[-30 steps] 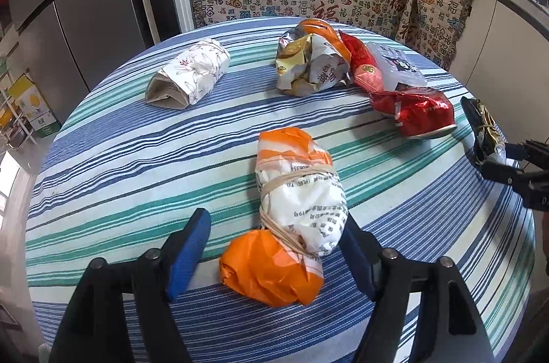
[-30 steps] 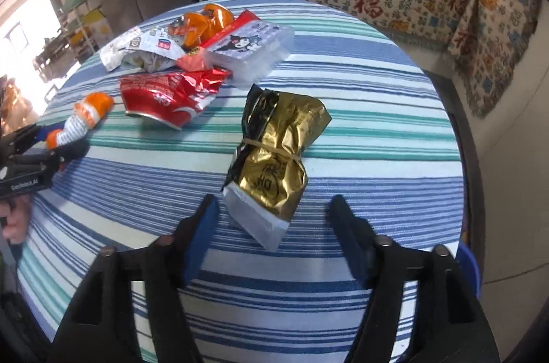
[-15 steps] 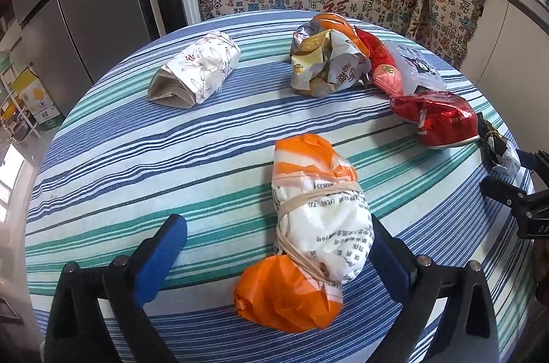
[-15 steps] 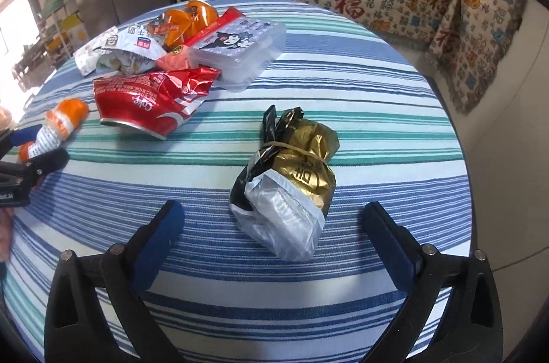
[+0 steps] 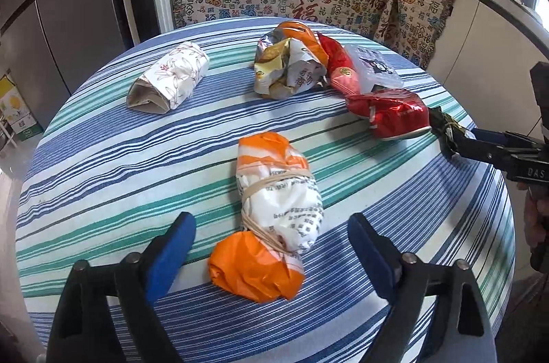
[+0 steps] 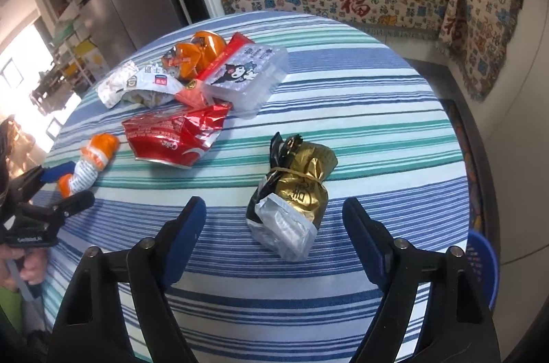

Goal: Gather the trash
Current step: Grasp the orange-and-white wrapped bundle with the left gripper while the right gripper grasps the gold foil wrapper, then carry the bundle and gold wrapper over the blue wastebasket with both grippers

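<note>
L gripper [image 5: 271,246] is closing, pads not yet touching the orange bundle [image 5: 274,212] between them. Bundle's long axis runs 12–6. R gripper [image 6: 274,225] likewise straddles the gold pack [image 6: 295,194], closing at 12.

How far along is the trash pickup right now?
Nothing looks collected yet. In hand: left gripper straddles the orange-and-white bundle, right gripper straddles the gold pouch; both jaws have just been closing, no contact yet. Left: floral packet, crumpled wrappers, red Coke bag, clear box.
</note>
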A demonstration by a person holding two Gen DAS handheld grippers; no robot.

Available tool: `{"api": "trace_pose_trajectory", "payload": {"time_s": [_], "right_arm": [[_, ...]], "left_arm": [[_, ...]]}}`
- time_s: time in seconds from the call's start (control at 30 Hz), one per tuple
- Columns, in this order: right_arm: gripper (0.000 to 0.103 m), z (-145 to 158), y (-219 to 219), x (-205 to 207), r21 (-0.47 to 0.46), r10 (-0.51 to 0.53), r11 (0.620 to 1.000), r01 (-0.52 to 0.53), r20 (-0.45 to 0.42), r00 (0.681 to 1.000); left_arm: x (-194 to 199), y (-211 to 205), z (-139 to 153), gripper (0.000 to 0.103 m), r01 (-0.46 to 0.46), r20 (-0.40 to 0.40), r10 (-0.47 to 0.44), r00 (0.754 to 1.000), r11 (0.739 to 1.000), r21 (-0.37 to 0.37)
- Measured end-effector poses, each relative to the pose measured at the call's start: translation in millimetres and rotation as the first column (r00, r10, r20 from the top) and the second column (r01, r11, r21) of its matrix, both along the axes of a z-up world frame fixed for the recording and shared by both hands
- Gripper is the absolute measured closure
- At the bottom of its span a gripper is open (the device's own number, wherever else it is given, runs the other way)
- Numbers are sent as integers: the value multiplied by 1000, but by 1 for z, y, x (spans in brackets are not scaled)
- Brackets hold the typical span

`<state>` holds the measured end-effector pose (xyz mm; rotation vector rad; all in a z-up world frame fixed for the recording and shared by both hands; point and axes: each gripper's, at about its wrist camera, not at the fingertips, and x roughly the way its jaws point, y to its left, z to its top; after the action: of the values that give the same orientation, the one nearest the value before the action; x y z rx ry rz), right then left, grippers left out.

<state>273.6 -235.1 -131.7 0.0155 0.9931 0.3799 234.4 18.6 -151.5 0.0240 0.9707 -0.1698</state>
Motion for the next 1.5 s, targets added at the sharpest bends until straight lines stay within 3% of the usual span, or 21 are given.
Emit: {"api": "trace_pose_trajectory", "payload": {"time_s": [0.03,0.07,0.17,0.4,0.77,1.17,1.5], "right_arm": [[45,-3,1,2,-12,-5,1000,5,-17,1000],[66,-5,0,3,-12,-12,1000,12,-27,1000],[67,5,-4,-1,27,-22,999,22,-5,1000],[67,14,-16,-18,14,-4,1000,4,30,1000],[67,24,-49,-52,20,0,1000,-2,71,997],[67,33,-134,-78,52,-129,991,125,90,987],[67,20,-228,-97,7,-306,952,306,66,950]], "left_arm": [[0,-4,0,34,12,-4,-12,1000,1000,17],[0,-7,-1,54,20,-9,-20,1000,999,30],[-5,-8,3,59,27,4,-27,1000,1000,14],[-25,-8,19,59,14,23,-12,1000,996,-93],[-42,-61,44,59,70,74,-63,995,993,-96],[-43,-164,53,59,205,87,-195,977,969,-137],[-35,-279,48,59,353,72,-346,935,922,-160]]}}
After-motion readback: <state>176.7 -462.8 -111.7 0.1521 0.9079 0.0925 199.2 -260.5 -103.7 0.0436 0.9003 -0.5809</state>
